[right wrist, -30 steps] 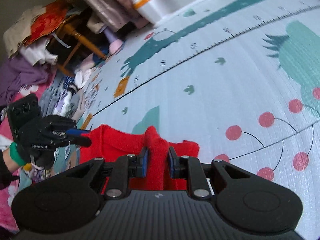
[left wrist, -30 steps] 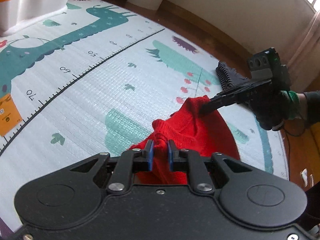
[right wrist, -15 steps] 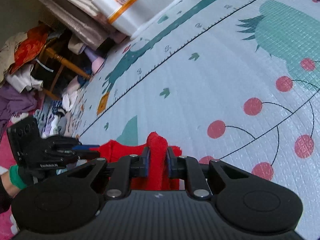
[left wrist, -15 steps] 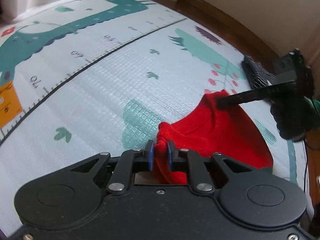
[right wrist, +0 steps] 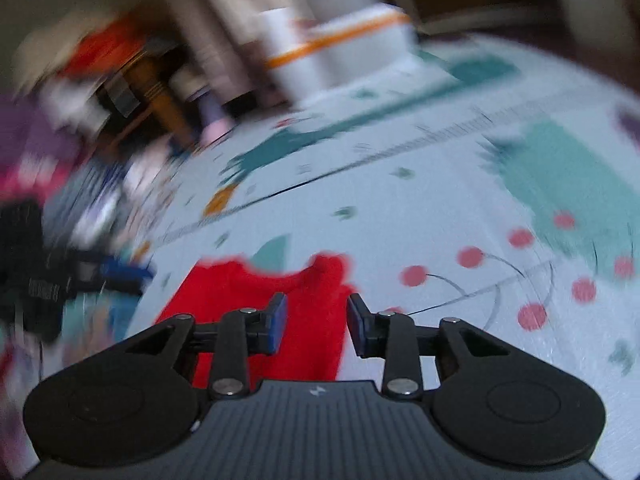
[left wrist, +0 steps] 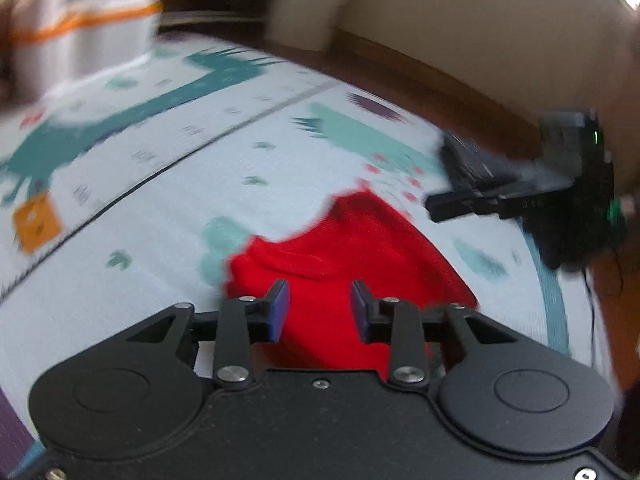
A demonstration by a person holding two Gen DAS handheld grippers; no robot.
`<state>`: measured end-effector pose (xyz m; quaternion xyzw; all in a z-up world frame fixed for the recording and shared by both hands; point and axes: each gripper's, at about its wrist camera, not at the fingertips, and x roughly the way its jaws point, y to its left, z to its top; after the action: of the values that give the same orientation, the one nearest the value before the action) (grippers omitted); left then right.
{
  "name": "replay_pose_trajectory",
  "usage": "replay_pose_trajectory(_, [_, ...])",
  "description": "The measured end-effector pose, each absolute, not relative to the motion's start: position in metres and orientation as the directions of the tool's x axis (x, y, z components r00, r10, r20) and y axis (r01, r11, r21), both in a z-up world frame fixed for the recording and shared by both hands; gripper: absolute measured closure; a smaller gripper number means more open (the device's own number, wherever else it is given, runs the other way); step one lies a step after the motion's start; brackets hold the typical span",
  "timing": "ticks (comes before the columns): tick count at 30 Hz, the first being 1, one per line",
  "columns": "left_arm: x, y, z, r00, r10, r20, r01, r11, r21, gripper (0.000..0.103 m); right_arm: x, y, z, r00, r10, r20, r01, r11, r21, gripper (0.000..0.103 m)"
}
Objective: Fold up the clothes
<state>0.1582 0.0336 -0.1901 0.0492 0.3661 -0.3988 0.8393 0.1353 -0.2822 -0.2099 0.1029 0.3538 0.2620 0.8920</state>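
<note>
A red knitted garment (left wrist: 352,240) lies folded and flat on the patterned play mat (left wrist: 160,200). My left gripper (left wrist: 320,292) hovers over its near edge. Its jaws are opening, and the blue pads stand apart from the cloth, which shows beyond them. My right gripper (left wrist: 440,208) hangs off the garment's far right corner, held by a gloved hand. In the right wrist view the right gripper (right wrist: 316,304) is also opening, just above the garment's (right wrist: 224,292) right edge and gripping nothing. The left gripper (right wrist: 128,276) shows blurred at the left.
A white bin with an orange band (right wrist: 352,40) stands at the mat's far edge. A pile of mixed clothes (right wrist: 60,160) and a wooden chair leg (right wrist: 160,88) sit off the mat's left side. Wooden floor (left wrist: 400,68) borders the mat. Both views are motion-blurred.
Both grippers held pinched corners of the red garment; now both have let go and pulled back. The cloth has dropped flat on the mat.
</note>
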Motion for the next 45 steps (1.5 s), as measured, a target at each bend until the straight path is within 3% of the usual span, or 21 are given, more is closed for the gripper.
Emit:
replay_pose_trajectory(2, [0.139, 0.018, -0.192, 0.4, -0.636, -0.66, 0.768, 0.625, -0.137, 0.062, 0.112, -0.263, -0.202, 0.603, 0.549, -0.579, -0.493, 0.827, 0.27, 0.065])
replay_pose_trajectory(9, [0.124, -0.003, -0.228, 0.41, -0.578, -0.705, 0.793, 0.608, -0.037, 0.061, 0.089, -0.22, -0.221, 0.571, 0.521, -0.635, -0.618, 0.782, 0.086, 0.063])
replay_pose_trajectory(11, [0.128, -0.003, -0.244, 0.429, -0.545, -0.721, 0.791, 0.612, 0.008, 0.061, 0.096, -0.218, -0.232, 0.561, 0.494, -0.664, -0.604, 0.793, 0.079, 0.062])
replay_pose_trajectory(13, [0.13, 0.001, -0.254, 0.447, -0.546, -0.709, 0.783, 0.622, 0.015, 0.051, 0.1, -0.221, -0.238, 0.555, 0.495, -0.669, -0.602, 0.794, 0.088, 0.062])
replay_pose_trajectory(23, [0.128, 0.005, -0.235, 0.445, -0.514, -0.733, 0.737, 0.675, -0.026, 0.051, 0.105, -0.228, -0.225, 0.582, 0.485, -0.653, -0.581, 0.809, 0.082, 0.062])
replay_pose_trajectory(29, [0.153, -0.003, -0.216, 0.511, -0.512, -0.69, 0.743, 0.667, 0.056, 0.051, 0.153, -0.227, -0.213, 0.651, 0.439, -0.62, -0.549, 0.836, 0.016, 0.06])
replay_pose_trajectory(33, [0.186, -0.001, -0.224, 0.503, -0.518, -0.692, 0.724, 0.69, 0.01, 0.051, 0.189, -0.229, -0.225, 0.637, 0.423, -0.644, -0.513, 0.856, 0.055, 0.059])
replay_pose_trajectory(36, [0.201, 0.002, -0.241, 0.453, -0.521, -0.723, 0.718, 0.695, -0.051, 0.051, 0.201, -0.238, -0.243, 0.594, 0.447, -0.669, -0.469, 0.868, 0.163, 0.056])
replay_pose_trajectory(45, [0.201, 0.002, -0.247, 0.46, -0.528, -0.714, 0.698, 0.712, -0.076, 0.047, 0.205, -0.255, -0.263, 0.561, 0.492, -0.665, -0.342, 0.87, 0.355, 0.049])
